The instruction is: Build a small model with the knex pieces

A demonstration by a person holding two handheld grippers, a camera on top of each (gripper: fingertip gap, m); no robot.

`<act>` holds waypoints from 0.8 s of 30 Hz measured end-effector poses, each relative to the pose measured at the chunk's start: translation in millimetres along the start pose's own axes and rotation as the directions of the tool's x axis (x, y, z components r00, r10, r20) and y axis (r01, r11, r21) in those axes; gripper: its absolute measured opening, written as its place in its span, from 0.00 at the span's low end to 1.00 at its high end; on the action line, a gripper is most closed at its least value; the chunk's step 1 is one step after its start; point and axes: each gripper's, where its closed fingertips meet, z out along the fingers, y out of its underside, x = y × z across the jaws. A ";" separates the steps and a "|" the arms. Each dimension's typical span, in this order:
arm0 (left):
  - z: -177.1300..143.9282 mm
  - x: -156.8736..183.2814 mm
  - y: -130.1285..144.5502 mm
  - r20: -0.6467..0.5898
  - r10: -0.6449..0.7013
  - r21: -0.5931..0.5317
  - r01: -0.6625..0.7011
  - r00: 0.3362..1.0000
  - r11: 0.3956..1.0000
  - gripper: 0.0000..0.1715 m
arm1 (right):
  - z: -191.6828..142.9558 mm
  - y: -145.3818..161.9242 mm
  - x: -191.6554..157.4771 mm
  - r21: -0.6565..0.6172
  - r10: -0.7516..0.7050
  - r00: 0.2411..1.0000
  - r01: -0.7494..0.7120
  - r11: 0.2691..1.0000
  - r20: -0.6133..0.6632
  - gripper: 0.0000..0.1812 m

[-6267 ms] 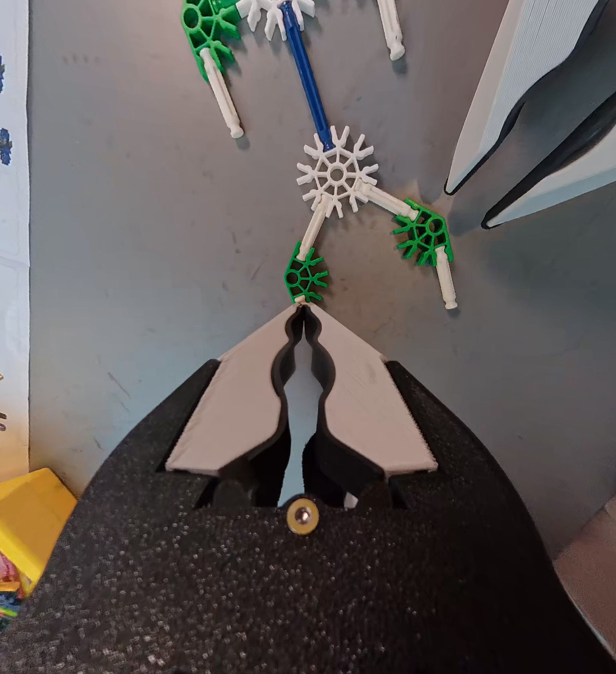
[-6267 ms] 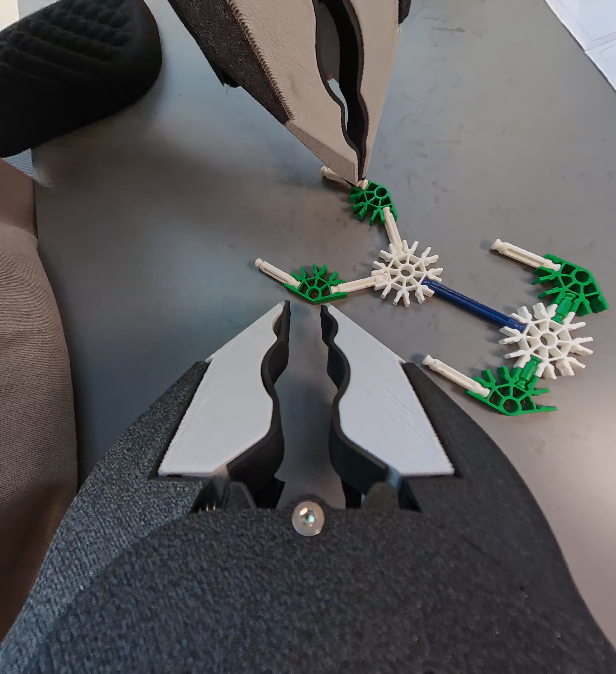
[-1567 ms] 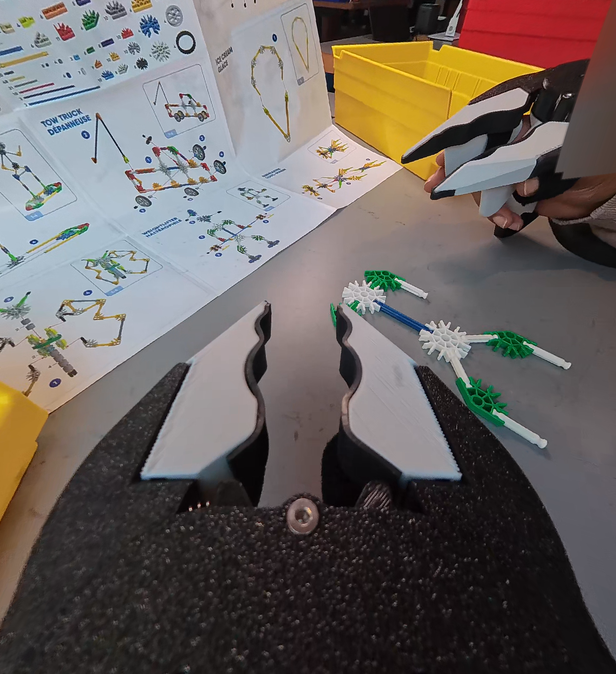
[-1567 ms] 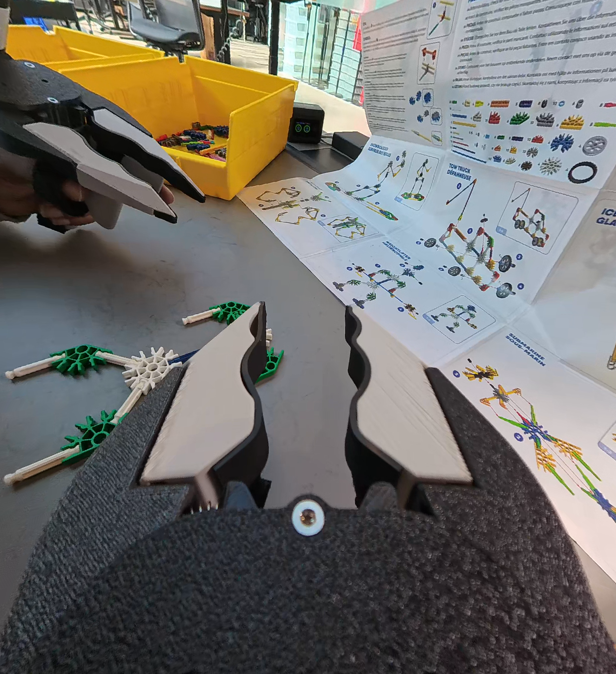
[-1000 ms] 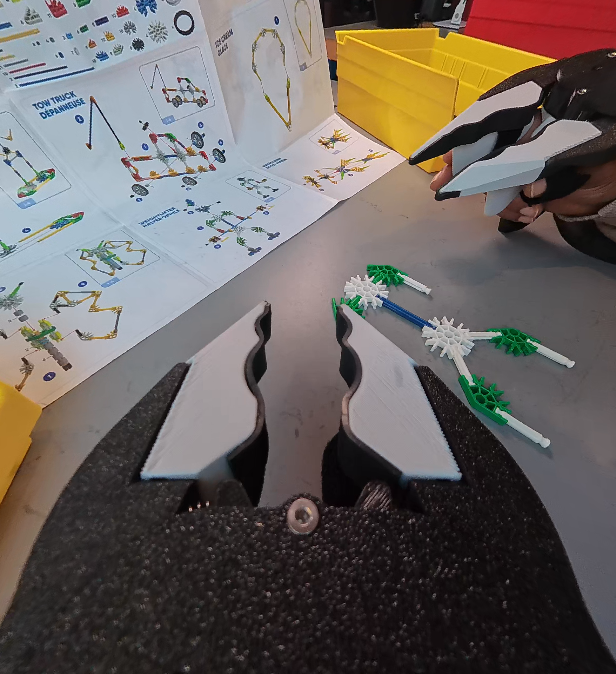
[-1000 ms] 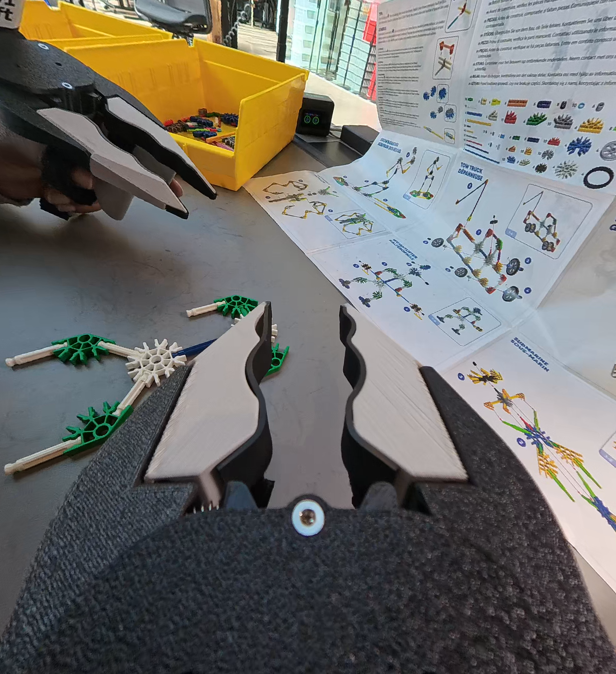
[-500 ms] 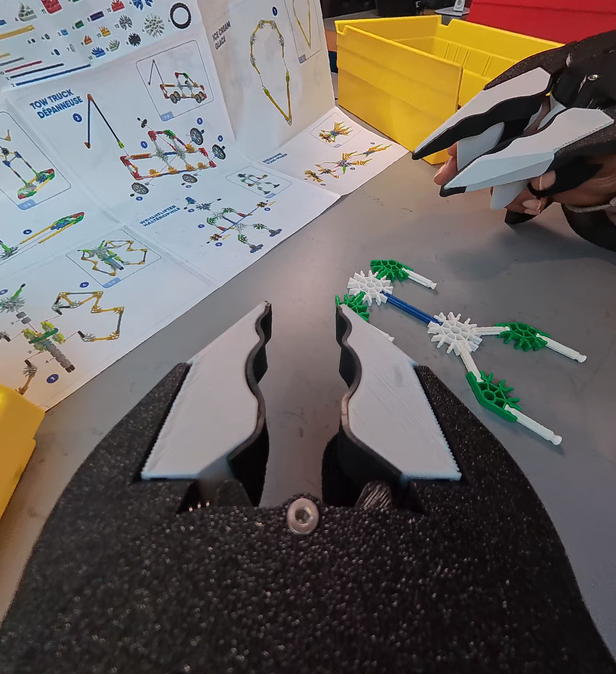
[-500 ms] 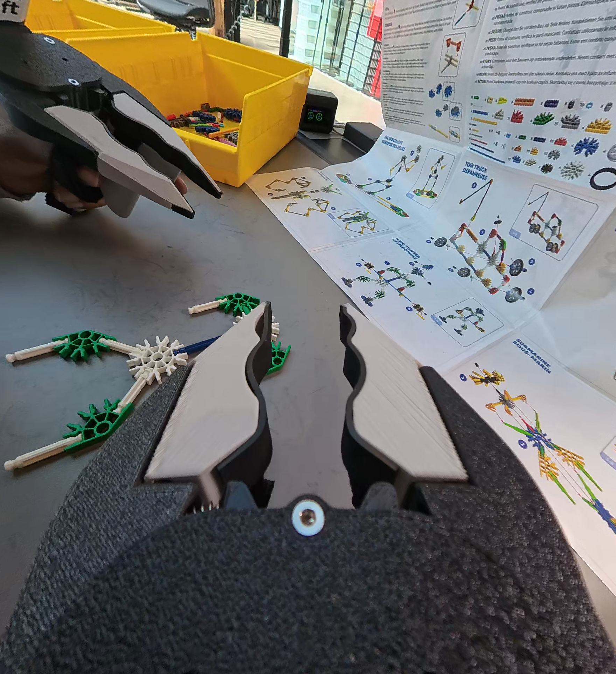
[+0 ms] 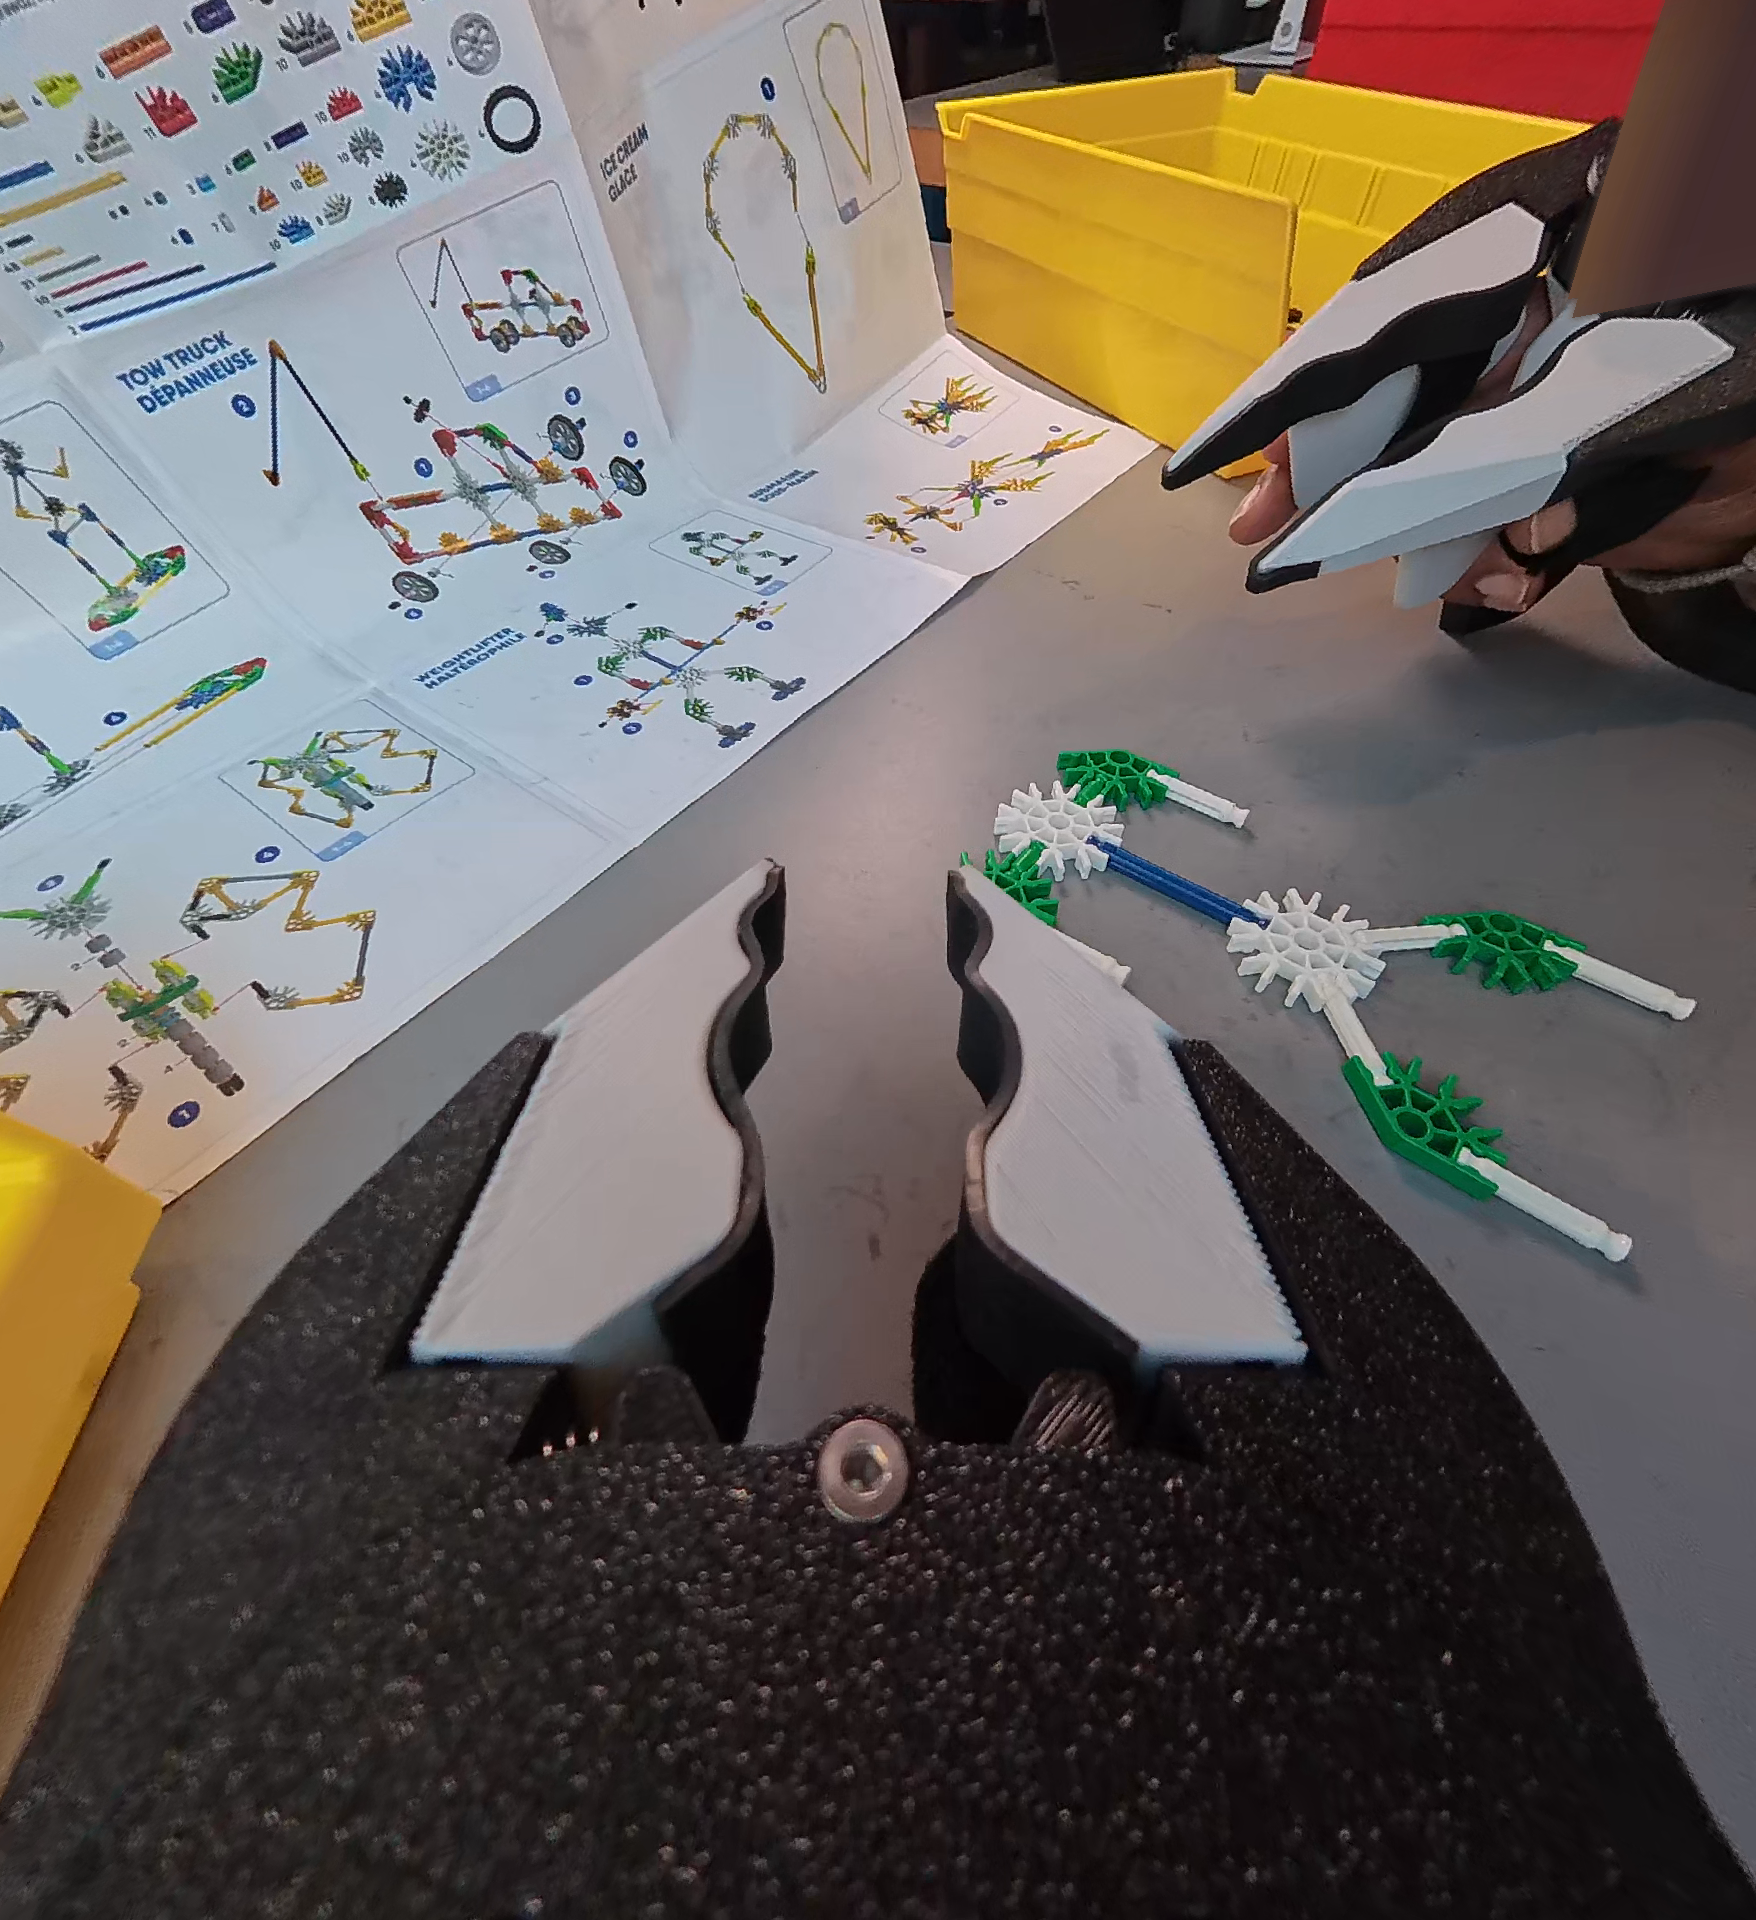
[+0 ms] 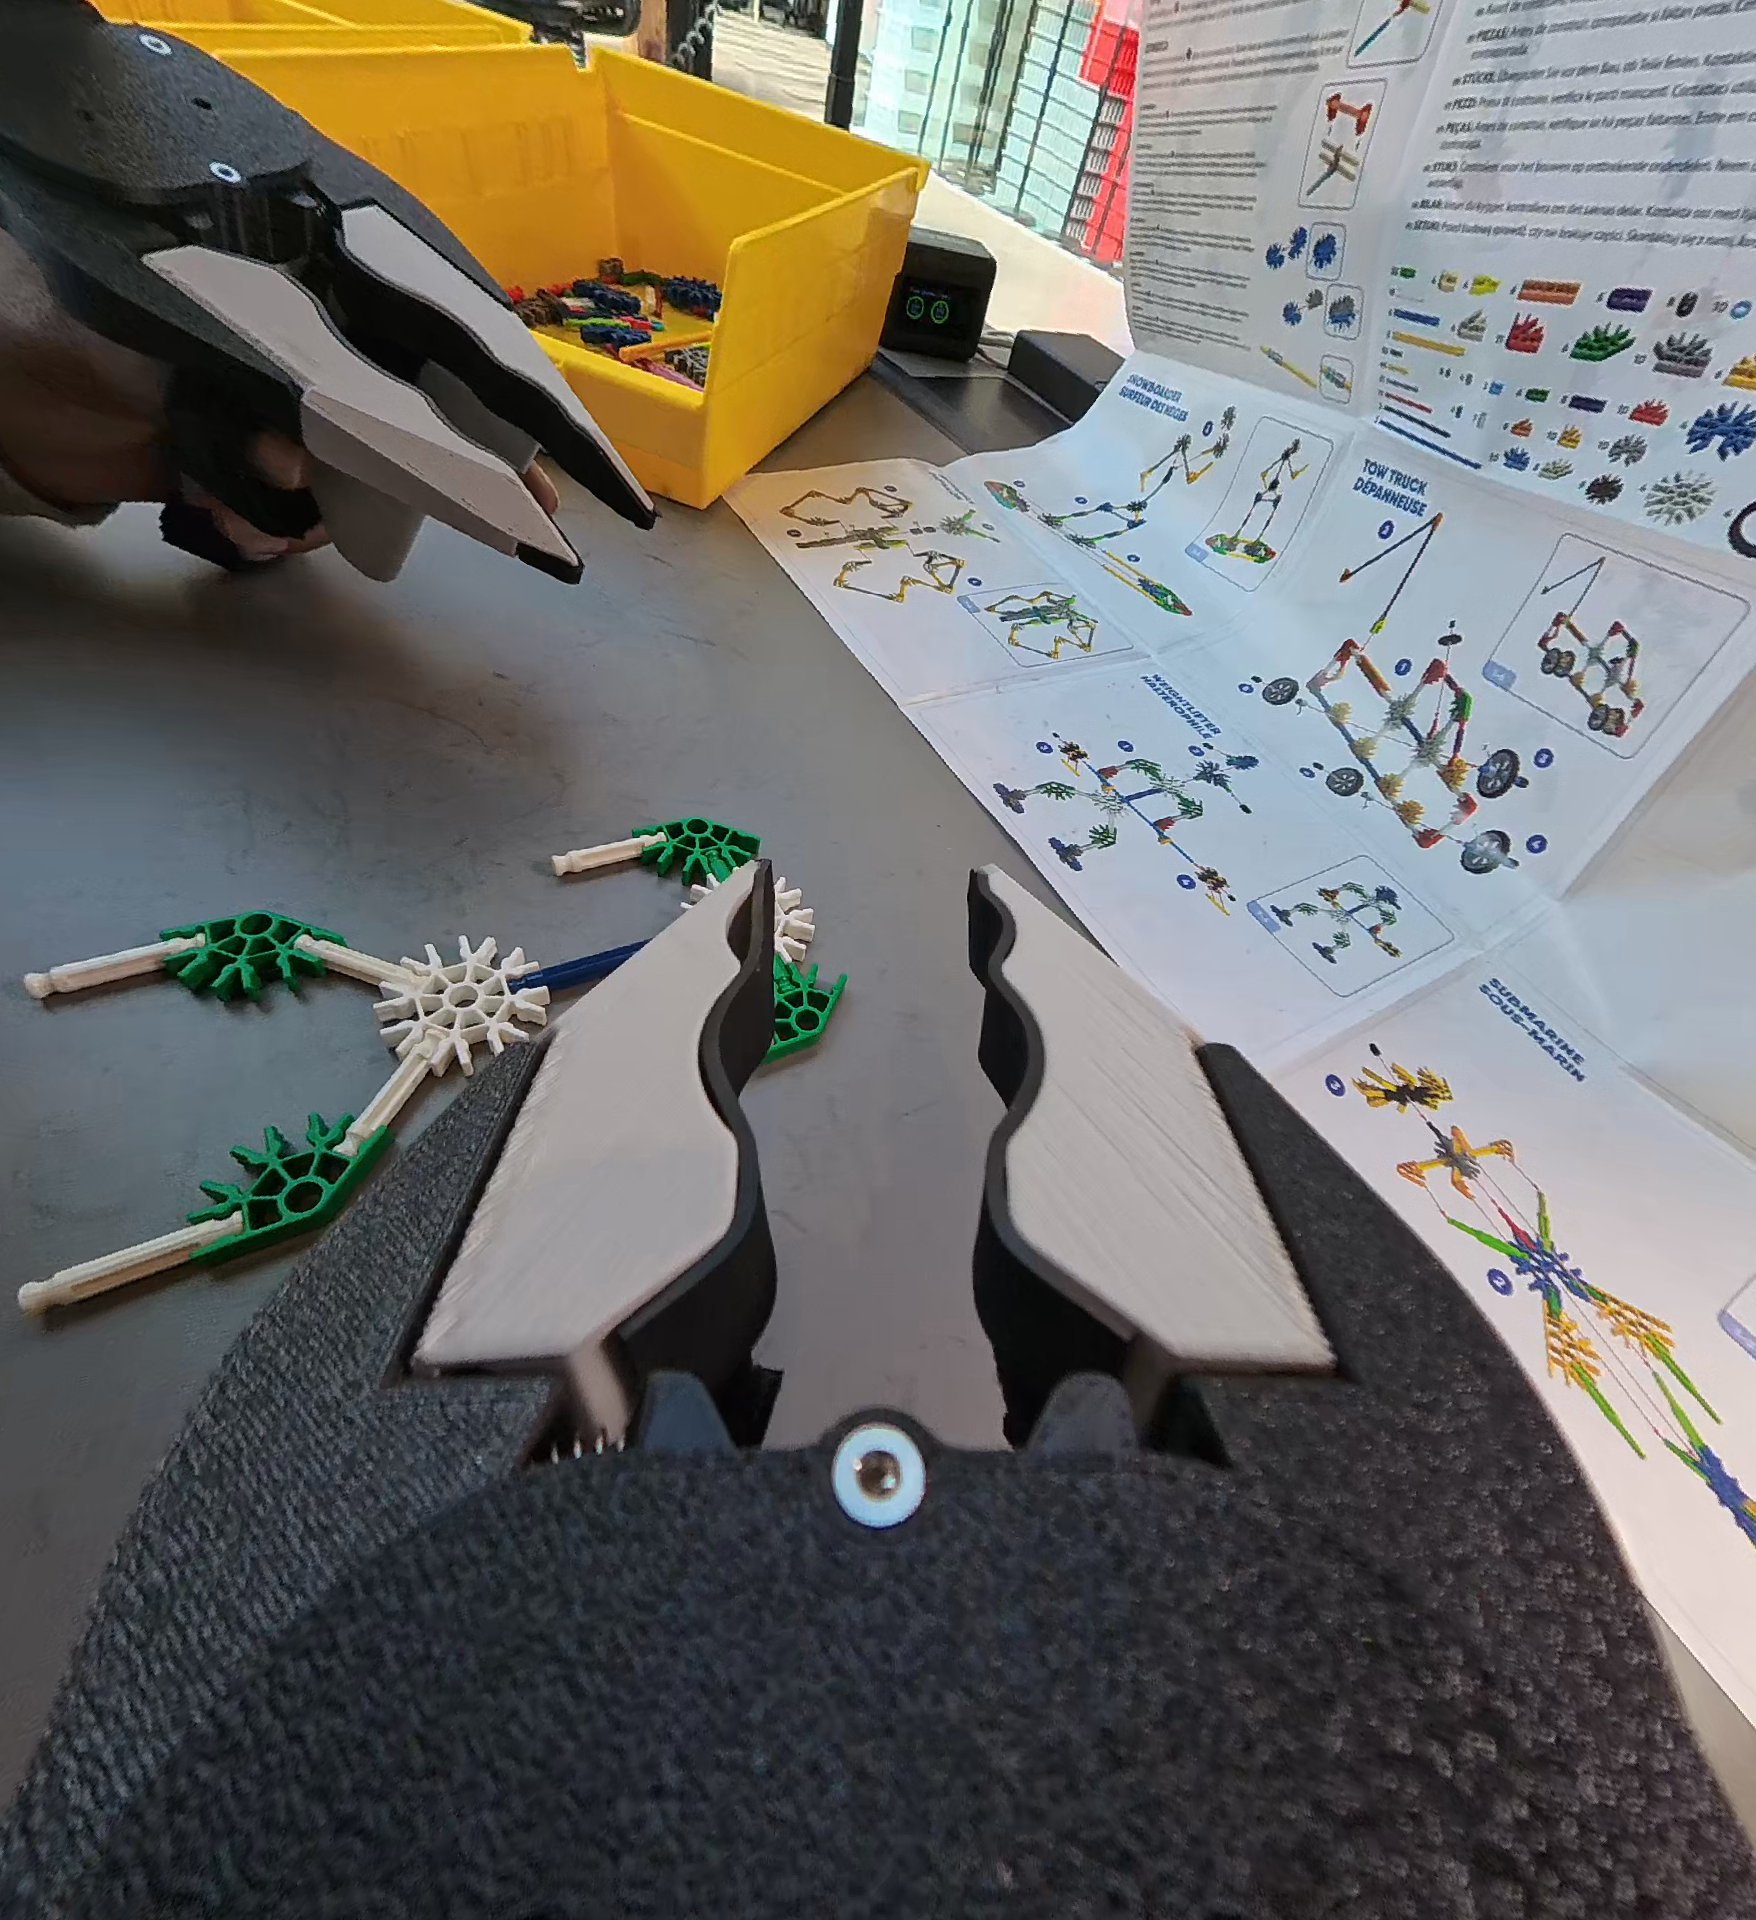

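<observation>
Left gripper (image 9: 863, 888) and right gripper (image 10: 869, 883) jaws both gape empty above the grey worktop (image 9: 1269, 1455); the green-white-blue plastic rod-and-connector figure (image 9: 1300, 945) lies just beside each.

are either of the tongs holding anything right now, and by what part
Nothing is held. The left tongs and right tongs are both open and empty, and the rod-and-connector toy lies on the grey table.

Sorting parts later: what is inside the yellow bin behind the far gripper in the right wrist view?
The yellow bin holds a jumble of small coloured building pieces. The left gripper and the bin's near wall cover the rest.
</observation>
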 end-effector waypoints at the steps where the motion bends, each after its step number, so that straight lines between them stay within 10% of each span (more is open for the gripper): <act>1: -0.3 0.3 -0.8 -0.001 0.005 0.006 -0.005 1.000 1.000 0.17 | -0.1 0.0 -0.1 0.000 0.000 1.000 0.000 1.000 0.000 0.20; 24: -2.9 5.7 -6.9 -0.012 0.057 0.042 -0.056 0.998 0.998 0.13 | 0.7 2.4 -2.7 -0.016 -0.017 1.000 0.017 1.000 0.006 0.20</act>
